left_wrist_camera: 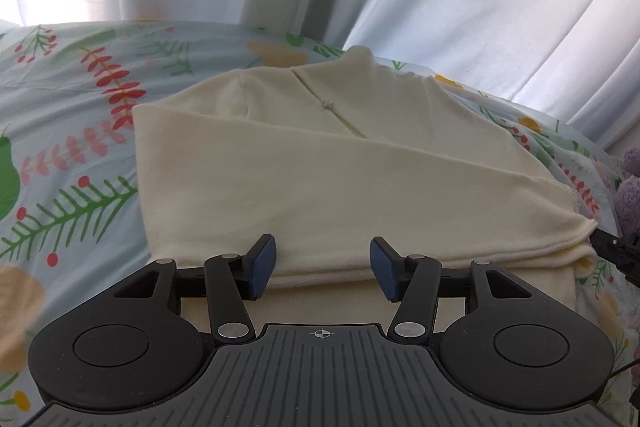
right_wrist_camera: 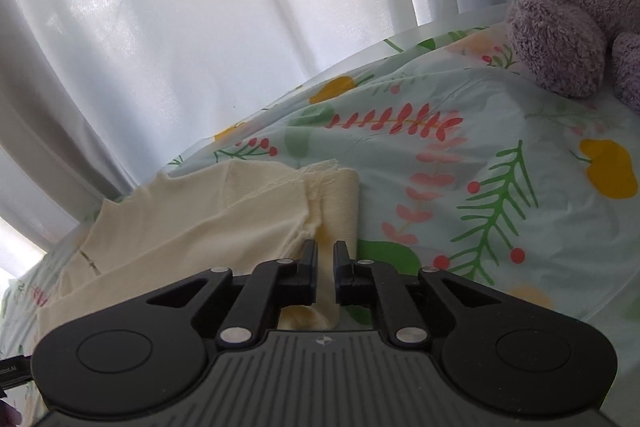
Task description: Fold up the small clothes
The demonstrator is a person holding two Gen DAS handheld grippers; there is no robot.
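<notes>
Hovering over the bed, your left gripper [left_wrist_camera: 323, 269] has its jaws spread wide with nothing pinched; the blue pads [left_wrist_camera: 262, 265] stand apart above the near folded edge of the cream-coloured soft knit garment [left_wrist_camera: 320, 163]. That garment lies flat on the pale blue bedsheet printed with red and green leaves and yellow blobs [left_wrist_camera: 72, 163], stretching ahead of your left jaws, with layered folds running across and a diagonal seam further ahead. Its right-hand corner ends just beside the black tip of your other tool, seen at the right edge of the left wrist view.

Your right gripper [right_wrist_camera: 325, 267] shows jaws with only a narrow gap; a strip of the cream garment's edge sits in that gap and below it, but you cannot tell from this angle whether the pads press on it. Most of the garment spreads left of and ahead of your right jaws, with a frayed-looking hem ahead of the tips. Bare sheet lies right of your right jaws. Far ahead and right of them sits a fuzzy lilac plush toy [right_wrist_camera: 572, 3] on the sheet, well apart from the garment. White pleated curtains [right_wrist_camera: 180, 27] hang beyond the bed in both views.
</notes>
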